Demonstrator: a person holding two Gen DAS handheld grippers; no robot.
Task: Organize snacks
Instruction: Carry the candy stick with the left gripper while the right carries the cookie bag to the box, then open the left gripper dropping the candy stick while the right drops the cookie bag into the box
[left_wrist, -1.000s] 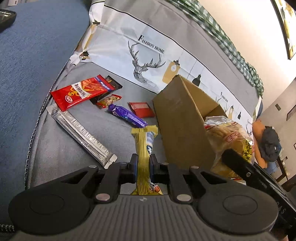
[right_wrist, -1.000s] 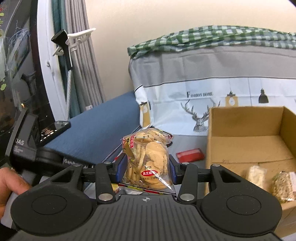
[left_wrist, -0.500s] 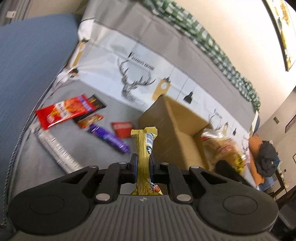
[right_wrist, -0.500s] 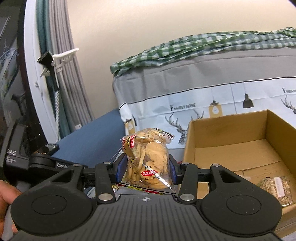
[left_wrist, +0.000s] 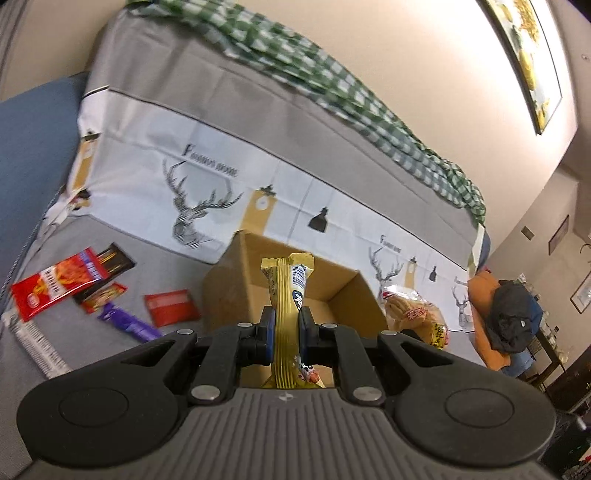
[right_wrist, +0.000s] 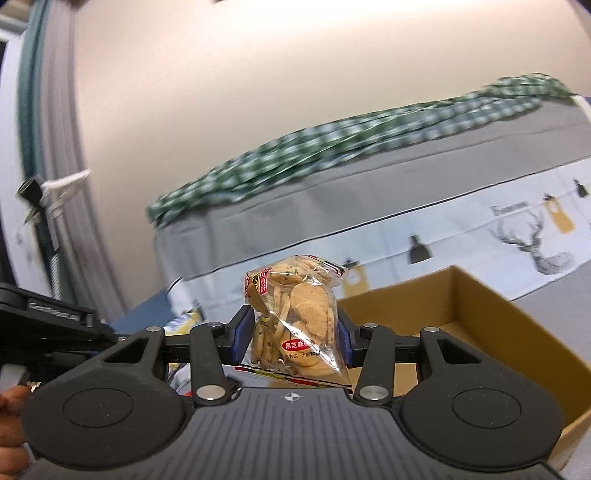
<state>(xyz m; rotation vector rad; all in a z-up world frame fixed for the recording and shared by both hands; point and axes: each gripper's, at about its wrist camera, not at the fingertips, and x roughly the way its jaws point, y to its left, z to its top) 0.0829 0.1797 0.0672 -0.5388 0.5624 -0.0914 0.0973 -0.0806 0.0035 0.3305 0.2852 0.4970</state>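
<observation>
My left gripper (left_wrist: 287, 334) is shut on a yellow snack bar (left_wrist: 288, 295), held upright in front of the open cardboard box (left_wrist: 236, 284). My right gripper (right_wrist: 291, 338) is shut on a clear bag of biscuits (right_wrist: 295, 314), raised beside the near left corner of the same box (right_wrist: 491, 332). That biscuit bag (left_wrist: 417, 317) also shows in the left wrist view, at the box's right side. Loose snacks lie on the grey cover left of the box: a red pouch (left_wrist: 51, 288), a small red pack (left_wrist: 171, 306), a purple bar (left_wrist: 127, 323) and a long silver stick (left_wrist: 35, 343).
The sofa back wears a grey and white deer-print cover (left_wrist: 207, 184) with a green checked cloth (left_wrist: 332, 85) on top. A blue cushion (left_wrist: 29, 147) lies at the left. The left gripper's body (right_wrist: 48, 325) and a hand (right_wrist: 11, 428) show at the right wrist view's left edge.
Both grippers rose and swung toward the box with their snacks still held. The box interior now sits right behind the yellow bar, and the loose snacks slid to the lower left.
</observation>
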